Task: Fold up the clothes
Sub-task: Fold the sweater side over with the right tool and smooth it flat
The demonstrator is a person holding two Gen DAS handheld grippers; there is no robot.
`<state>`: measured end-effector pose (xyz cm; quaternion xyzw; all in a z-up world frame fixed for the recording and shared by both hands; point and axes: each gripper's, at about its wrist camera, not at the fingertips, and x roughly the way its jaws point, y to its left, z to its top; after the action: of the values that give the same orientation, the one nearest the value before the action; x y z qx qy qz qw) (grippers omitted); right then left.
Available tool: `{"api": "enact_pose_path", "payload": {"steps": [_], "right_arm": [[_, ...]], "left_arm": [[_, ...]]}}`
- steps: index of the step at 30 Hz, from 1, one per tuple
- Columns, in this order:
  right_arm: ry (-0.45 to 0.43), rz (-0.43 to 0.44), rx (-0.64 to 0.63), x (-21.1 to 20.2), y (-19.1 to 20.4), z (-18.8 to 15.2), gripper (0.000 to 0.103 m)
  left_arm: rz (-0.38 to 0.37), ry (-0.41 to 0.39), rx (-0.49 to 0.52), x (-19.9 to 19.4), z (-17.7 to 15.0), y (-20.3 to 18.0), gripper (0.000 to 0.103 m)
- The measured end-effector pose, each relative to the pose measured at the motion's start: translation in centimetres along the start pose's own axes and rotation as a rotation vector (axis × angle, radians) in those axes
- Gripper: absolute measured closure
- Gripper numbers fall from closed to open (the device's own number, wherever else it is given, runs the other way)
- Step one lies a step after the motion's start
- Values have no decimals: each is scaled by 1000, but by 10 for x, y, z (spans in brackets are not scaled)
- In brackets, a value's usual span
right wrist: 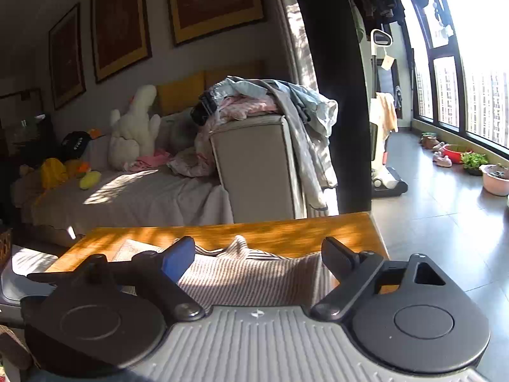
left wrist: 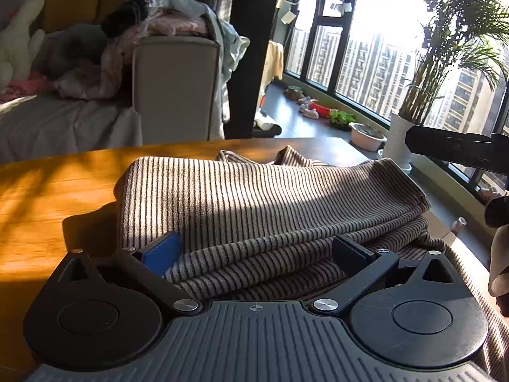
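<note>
Both grippers, left (left wrist: 254, 248) and right (right wrist: 257, 254), hover spread wide above the striped garment (left wrist: 254, 191) (half-folded) on the wooden table (left wrist: 47, 191), gripping nothing.

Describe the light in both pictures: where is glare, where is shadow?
Left wrist view: the window is blown out white, and low sun stripes the striped cloth and table with shadow. Right wrist view: glare at the window, dim sofa side.

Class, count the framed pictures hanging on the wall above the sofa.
3, in a row on the wall: left picture, middle picture, right picture, its top cropped. Others may lie outside view.
</note>
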<state>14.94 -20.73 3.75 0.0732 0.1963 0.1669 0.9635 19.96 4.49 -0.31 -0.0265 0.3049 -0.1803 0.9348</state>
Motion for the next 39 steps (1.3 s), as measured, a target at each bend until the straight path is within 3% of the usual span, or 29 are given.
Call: {"api": "enact_pose_path", "payload": {"steps": [1, 4, 6, 10, 14, 19, 23, 30, 32, 33, 34, 36, 39], "right_arm": [[17, 42, 17, 6, 2, -2, 1], [124, 8, 79, 37, -2, -19, 0], [186, -58, 103, 53, -10, -30, 0], [170, -45, 113, 50, -13, -29, 0], [168, -41, 118, 48, -13, -30, 0], [158, -11, 164, 46, -21, -31, 0], [157, 13, 191, 45, -25, -32, 0], [198, -51, -9, 47, 5, -27, 0], [140, -89, -98, 34, 16, -24, 6], [135, -109, -120, 29, 19, -23, 19], [151, -121, -114, 28, 19, -23, 41], [219, -114, -59, 31, 12, -29, 60], [213, -120, -108, 32, 12, -43, 60]], "left_arm": [[4, -1, -7, -1, 0, 1, 0], [31, 6, -36, -3, -1, 7, 0], [27, 17, -57, -4, -1, 14, 0], [43, -3, -46, -10, 1, 12, 0], [-7, -78, -24, -21, 16, 7, 0], [-45, 30, -136, 14, 25, 27, 0], [-51, -14, -119, 13, 13, 31, 0], [-65, -20, -141, 14, 14, 36, 0], [-66, -23, -145, 14, 14, 36, 0], [-66, -23, -146, 14, 14, 36, 0], [-66, -24, -146, 14, 14, 36, 0], [-67, -27, -148, 13, 14, 36, 0], [-63, -30, -150, 13, 14, 36, 0]]}}
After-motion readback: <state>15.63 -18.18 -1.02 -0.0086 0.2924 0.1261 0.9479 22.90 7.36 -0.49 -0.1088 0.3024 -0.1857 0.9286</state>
